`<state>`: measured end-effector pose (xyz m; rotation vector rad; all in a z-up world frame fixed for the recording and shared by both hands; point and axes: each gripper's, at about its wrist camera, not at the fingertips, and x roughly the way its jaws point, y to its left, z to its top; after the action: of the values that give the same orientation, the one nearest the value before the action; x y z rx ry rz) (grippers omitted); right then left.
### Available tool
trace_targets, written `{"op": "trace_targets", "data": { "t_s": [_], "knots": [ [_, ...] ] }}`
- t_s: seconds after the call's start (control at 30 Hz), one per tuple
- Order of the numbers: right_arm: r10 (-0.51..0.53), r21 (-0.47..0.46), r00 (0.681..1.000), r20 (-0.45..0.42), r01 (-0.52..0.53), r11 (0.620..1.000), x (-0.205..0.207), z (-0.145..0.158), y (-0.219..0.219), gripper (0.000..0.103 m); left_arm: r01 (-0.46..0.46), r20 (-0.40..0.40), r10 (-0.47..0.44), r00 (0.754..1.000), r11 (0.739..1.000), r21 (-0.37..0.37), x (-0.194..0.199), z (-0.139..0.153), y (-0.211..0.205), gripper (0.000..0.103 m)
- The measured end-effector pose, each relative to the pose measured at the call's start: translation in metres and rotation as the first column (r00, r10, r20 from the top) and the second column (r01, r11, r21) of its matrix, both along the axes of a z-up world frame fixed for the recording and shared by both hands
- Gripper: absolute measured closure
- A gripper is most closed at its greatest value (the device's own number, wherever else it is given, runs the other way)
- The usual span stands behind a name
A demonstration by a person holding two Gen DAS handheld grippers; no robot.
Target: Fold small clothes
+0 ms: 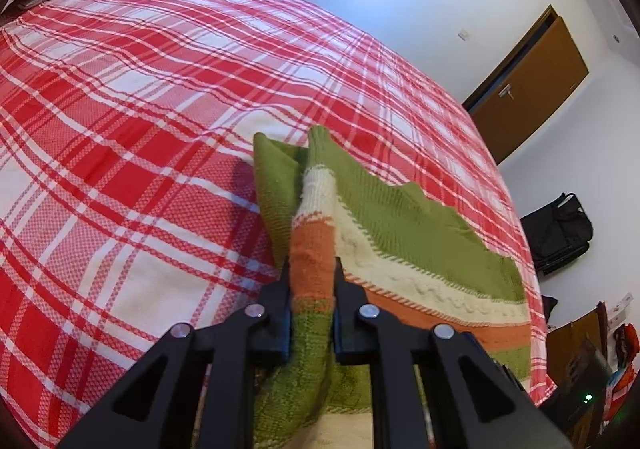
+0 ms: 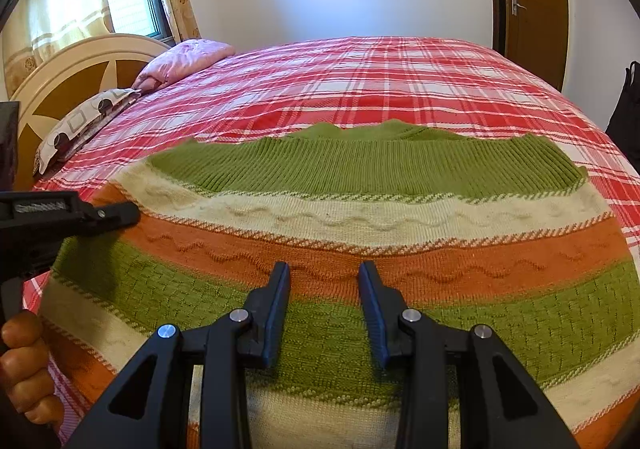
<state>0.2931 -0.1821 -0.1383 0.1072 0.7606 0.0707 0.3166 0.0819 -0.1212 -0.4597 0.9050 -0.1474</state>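
A knitted sweater [image 2: 360,217] with green, cream and orange stripes lies spread on the red plaid bed [image 2: 360,89]. My left gripper [image 1: 311,265] is shut on the sweater's sleeve or side edge [image 1: 312,249], pinching a raised fold. In the right wrist view the left gripper [image 2: 120,215] shows at the sweater's left edge. My right gripper [image 2: 324,269] is open and empty, hovering just above the middle of the sweater over the orange stripe.
A patterned pillow [image 2: 80,121] and a pink quilt [image 2: 184,57] lie by the headboard [image 2: 72,65]. A brown door [image 1: 528,85] and a black bag [image 1: 560,229] stand beyond the bed's far edge. Clutter sits on the floor [image 1: 600,361].
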Motion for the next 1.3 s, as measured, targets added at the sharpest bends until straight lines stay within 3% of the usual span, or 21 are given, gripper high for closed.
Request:
{"op": "trace_targets", "data": {
  "t_s": [0.1,0.3,0.43,0.6,0.73,0.83,0.9,0.97,1.07,1.13,1.2,1.23,1.3],
  "knots": [
    [0.001,0.0,1.0,-0.003,-0.001,1.0,0.0,0.0,0.0,0.065,-0.028,-0.045,0.03,0.999,0.999,0.046,0.005,-0.002,-0.004,0.089],
    [0.0,0.098,1.0,0.018,-0.002,0.995,-0.012,0.014,-0.022,0.065,0.014,0.022,-0.017,1.0,0.992,0.123,-0.007,0.034,-0.031,0.09],
    [-0.075,0.147,0.995,0.059,0.066,0.987,-0.034,0.03,-0.062,0.065,0.055,0.077,-0.071,0.994,0.98,0.194,-0.017,0.06,-0.067,0.09],
    [-0.147,0.233,0.989,0.033,0.136,0.963,-0.055,0.031,-0.11,0.065,0.135,0.121,-0.174,0.977,0.95,0.282,-0.03,0.076,-0.132,0.09],
    [-0.195,0.248,0.981,0.001,0.188,0.95,-0.072,0.019,-0.14,0.065,0.213,0.099,-0.256,0.962,0.923,0.32,-0.033,0.066,-0.189,0.091],
    [-0.205,0.277,0.978,-0.026,0.205,0.939,-0.082,0.009,-0.153,0.065,0.233,0.068,-0.282,0.957,0.887,0.399,-0.032,0.044,-0.221,0.091],
    [-0.2,0.28,0.98,-0.023,0.198,0.939,-0.089,0.006,-0.155,0.065,0.26,0.002,-0.285,0.959,0.877,0.404,-0.026,0.019,-0.231,0.091],
    [-0.188,0.267,0.982,-0.021,0.187,0.945,-0.089,0.005,-0.154,0.065,0.261,-0.004,-0.286,0.958,0.868,0.423,-0.029,0.01,-0.233,0.09],
    [-0.191,0.282,0.981,-0.028,0.191,0.94,-0.089,0.003,-0.155,0.065,0.286,0.008,-0.322,0.947,0.851,0.441,-0.037,0.017,-0.233,0.082],
    [-0.192,0.312,0.981,-0.041,0.195,0.93,-0.087,0.004,-0.159,0.064,0.326,-0.001,-0.355,0.935,0.858,0.396,-0.043,0.027,-0.228,0.07],
    [-0.187,0.386,0.981,-0.055,0.193,0.902,-0.089,0.006,-0.165,0.06,0.358,0.019,-0.384,0.923,0.875,0.325,-0.055,0.042,-0.212,0.04],
    [-0.185,0.467,0.982,-0.046,0.185,0.865,-0.092,0.009,-0.171,0.055,0.35,0.046,-0.381,0.924,0.886,0.303,-0.063,0.051,-0.201,0.034],
    [-0.196,0.57,0.98,-0.025,0.175,0.803,-0.095,0.016,-0.177,0.021,0.308,0.13,-0.352,0.927,0.911,0.272,-0.082,0.067,-0.173,0.016]
  ]
}}
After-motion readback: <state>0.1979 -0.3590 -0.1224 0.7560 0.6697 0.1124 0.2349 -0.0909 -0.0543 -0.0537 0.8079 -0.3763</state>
